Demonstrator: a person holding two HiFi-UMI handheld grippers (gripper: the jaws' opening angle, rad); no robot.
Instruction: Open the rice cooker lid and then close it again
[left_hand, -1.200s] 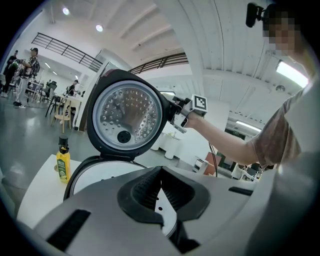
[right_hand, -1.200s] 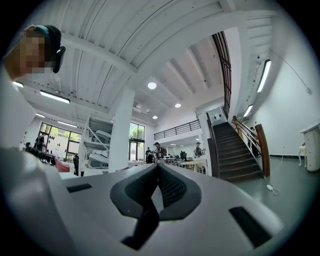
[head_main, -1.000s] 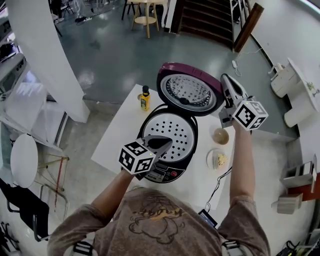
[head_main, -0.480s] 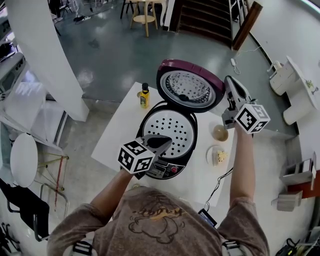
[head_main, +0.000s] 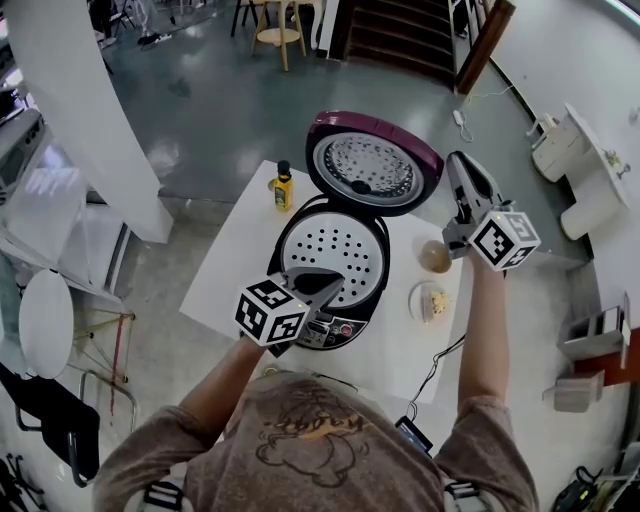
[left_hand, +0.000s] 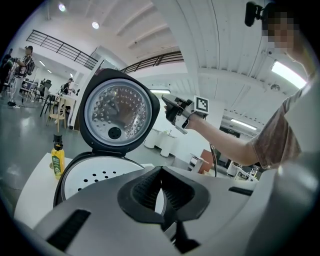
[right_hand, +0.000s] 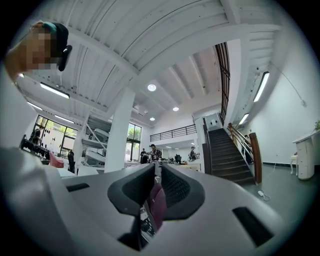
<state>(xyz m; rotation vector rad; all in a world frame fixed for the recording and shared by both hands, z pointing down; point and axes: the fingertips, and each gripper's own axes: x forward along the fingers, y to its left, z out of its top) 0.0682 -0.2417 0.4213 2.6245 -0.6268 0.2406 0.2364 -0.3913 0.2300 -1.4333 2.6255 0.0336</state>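
1. The right tool (head_main: 456, 166) has just been opening its jaws to a thin slit with nothing pinched. It hovers just beside the right rim of the raised maroon lid (head_main: 372, 165).
2. The left tool (head_main: 330, 286), jaws together and empty, hangs over the rice cooker (head_main: 330, 245) front.
3. The rice cooker stands open on the white table (head_main: 235, 270).

A glossy grey-green floor (head_main: 220, 110) spreads beneath a broad white pillar (head_main: 90, 120), with a dark staircase (head_main: 400, 40) and its wooden handrail (head_main: 483, 45) climbing at the far end. A pale wooden stool (head_main: 265, 35) stands near the stairs, a round white seat (head_main: 45, 320) at the left, and white cabinets (head_main: 575, 150) along the right wall. In the middle sits a white surface (head_main: 225, 285). Overhead, a ribbed white ceiling (right_hand: 165, 45) carries recessed lights (right_hand: 151, 87) and strip lamps (right_hand: 261, 86); tall windows (right_hand: 50, 135) glow beyond a railed mezzanine (right_hand: 172, 133).
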